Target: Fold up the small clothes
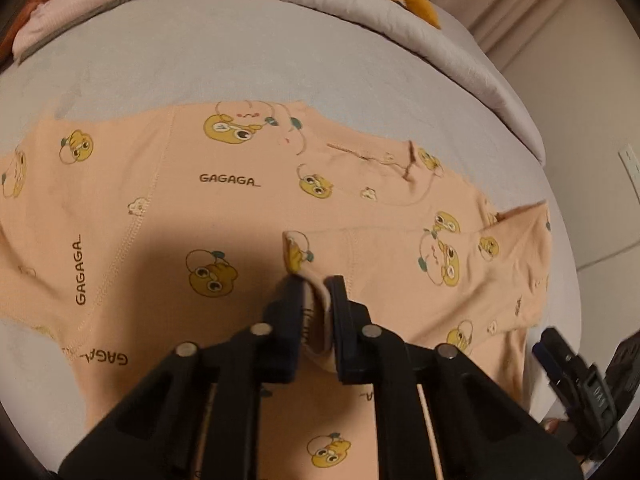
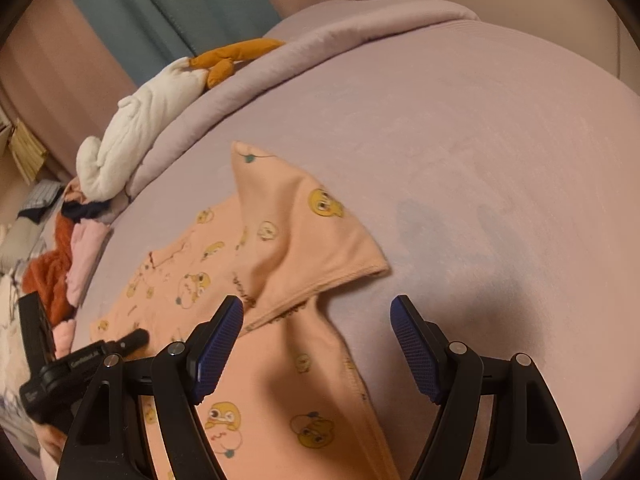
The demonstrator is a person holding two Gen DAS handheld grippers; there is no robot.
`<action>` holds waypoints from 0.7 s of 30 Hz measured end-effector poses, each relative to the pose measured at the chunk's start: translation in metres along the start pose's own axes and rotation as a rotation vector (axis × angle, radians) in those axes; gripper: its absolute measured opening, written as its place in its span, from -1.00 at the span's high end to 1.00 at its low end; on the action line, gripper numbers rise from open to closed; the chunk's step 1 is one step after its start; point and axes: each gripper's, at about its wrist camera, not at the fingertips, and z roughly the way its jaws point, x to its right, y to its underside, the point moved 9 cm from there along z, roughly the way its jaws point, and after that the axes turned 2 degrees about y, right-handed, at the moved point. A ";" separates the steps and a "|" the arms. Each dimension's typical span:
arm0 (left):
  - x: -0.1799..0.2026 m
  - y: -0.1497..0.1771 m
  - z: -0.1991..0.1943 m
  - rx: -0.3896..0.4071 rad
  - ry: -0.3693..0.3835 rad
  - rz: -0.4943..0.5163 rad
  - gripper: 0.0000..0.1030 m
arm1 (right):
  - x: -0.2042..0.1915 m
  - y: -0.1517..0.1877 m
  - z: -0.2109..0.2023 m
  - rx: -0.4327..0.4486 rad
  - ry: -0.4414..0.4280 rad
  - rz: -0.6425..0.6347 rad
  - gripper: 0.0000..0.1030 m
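A peach baby garment [image 1: 224, 208] printed with yellow cartoon faces and "GAGAGA" lies spread on a lilac bed sheet [image 1: 200, 60]. My left gripper [image 1: 316, 280] is shut on a raised fold of this fabric near its middle. In the right wrist view the same garment [image 2: 280, 248] shows a sleeve flopped over onto the body. My right gripper [image 2: 318, 320] stands open just above the garment's right edge, blue pads wide apart, nothing between them. The right gripper [image 1: 576, 376] also shows at the lower right of the left wrist view, and the left one [image 2: 132, 338] at the lower left of the right wrist view.
A heap of pink and rust clothes [image 1: 60, 4] lies at the far left of the bed. A white and orange plush toy [image 2: 160, 108] rests on the rolled lilac blanket [image 2: 320, 40] along the back. Curtains [image 2: 168, 0] hang behind. Bare sheet [image 2: 500, 160] stretches to the right.
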 end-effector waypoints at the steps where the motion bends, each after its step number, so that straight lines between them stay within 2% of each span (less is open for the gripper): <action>1: -0.001 -0.002 -0.003 0.011 0.003 -0.010 0.88 | 0.002 0.000 0.001 -0.001 0.002 0.004 -0.47; 8: 0.018 -0.024 -0.049 0.119 0.079 -0.013 0.94 | 0.006 -0.004 -0.002 0.006 0.014 0.003 -0.47; 13: 0.018 -0.053 -0.093 0.235 0.081 0.010 0.94 | 0.006 -0.009 -0.006 0.025 0.007 0.006 -0.47; 17: 0.007 -0.052 -0.089 0.180 0.092 -0.009 0.95 | 0.006 -0.010 -0.008 0.032 0.013 0.011 -0.47; 19: -0.001 -0.041 -0.080 0.134 0.068 -0.015 0.91 | 0.005 -0.009 -0.008 0.032 0.006 0.016 -0.47; 20: -0.003 -0.034 -0.074 0.108 0.060 -0.017 0.84 | 0.005 -0.008 -0.008 0.028 0.006 0.015 -0.47; 21: -0.005 -0.025 -0.064 0.072 0.059 -0.024 0.65 | 0.005 -0.007 -0.007 0.023 0.007 0.014 -0.47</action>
